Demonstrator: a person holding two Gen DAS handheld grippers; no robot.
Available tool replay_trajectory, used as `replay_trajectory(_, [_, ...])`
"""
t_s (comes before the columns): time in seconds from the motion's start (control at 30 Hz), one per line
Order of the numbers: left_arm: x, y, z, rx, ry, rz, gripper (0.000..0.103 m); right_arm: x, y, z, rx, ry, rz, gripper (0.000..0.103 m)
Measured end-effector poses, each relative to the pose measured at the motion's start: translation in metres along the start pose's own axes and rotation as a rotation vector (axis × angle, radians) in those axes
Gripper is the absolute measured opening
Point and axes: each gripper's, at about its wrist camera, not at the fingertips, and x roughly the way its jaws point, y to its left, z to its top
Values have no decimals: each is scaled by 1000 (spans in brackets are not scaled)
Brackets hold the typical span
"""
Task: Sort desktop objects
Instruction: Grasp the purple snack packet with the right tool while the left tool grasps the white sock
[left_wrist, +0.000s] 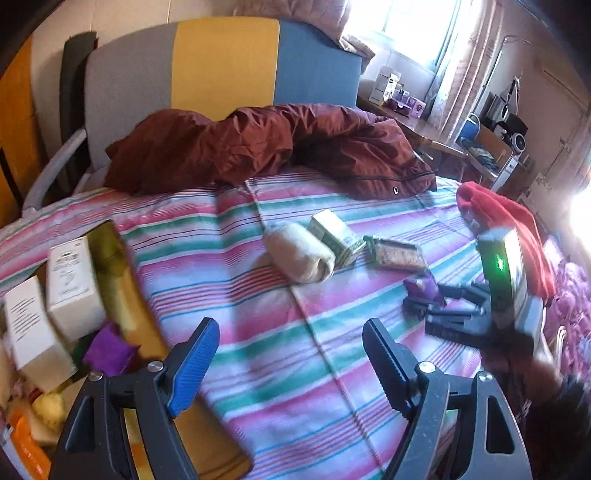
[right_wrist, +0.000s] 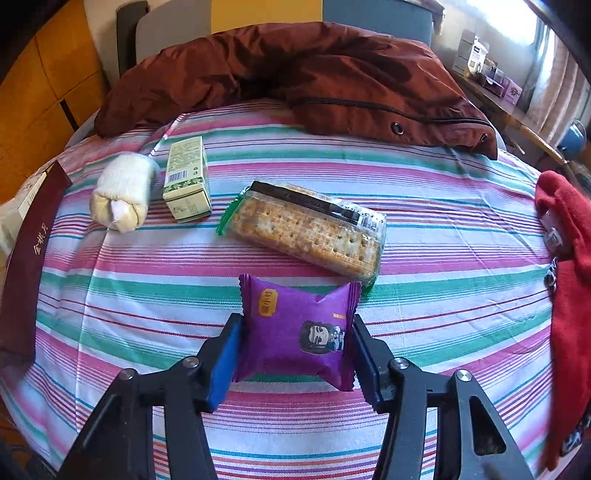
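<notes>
The purple snack packet (right_wrist: 295, 332) lies on the striped bedsheet (right_wrist: 443, 236), clamped between the right tongs (right_wrist: 293, 360). Just beyond them sit a cracker pack (right_wrist: 306, 230), green box (right_wrist: 186, 181) and rolled sock (right_wrist: 123, 192). The left tongs (left_wrist: 290, 354) hang apart, holding nothing.

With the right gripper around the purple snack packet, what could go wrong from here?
1. The right gripper meets only the soft sides of the purple packet; the puffy wrapper may crumple or slip out on lifting.
2. The cracker pack lies just behind the packet, seemingly touching its far corner, so it may be dragged along.
3. The striped cloth could be pinched if the fingers go lower.
</notes>
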Motion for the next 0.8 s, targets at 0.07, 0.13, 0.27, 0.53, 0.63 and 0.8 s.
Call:
replay_trajectory(0.07, [12, -1, 12, -14, 15, -14, 81, 0, -1, 0, 5, 2, 3, 56])
replay_trajectory(0.13, [27, -1, 23, -29, 32, -19, 81, 0, -1, 0, 5, 3, 3, 56])
replay_trajectory(0.27, [58, 4, 40, -73, 77, -6, 81, 0, 1, 1, -5, 3, -3, 56])
replay_trajectory(0.53, [95, 14, 59, -175, 118, -54, 81, 1, 1, 1, -10, 10, 1, 57])
replay_trajectory(0.63, [107, 15, 65, -198, 133, -58, 81, 1, 1, 1, -12, 12, 0, 57])
replay_trajectory(0.8, [130, 17, 73, -244, 168, -80, 78, 0, 3, 1, -13, 16, 1, 59])
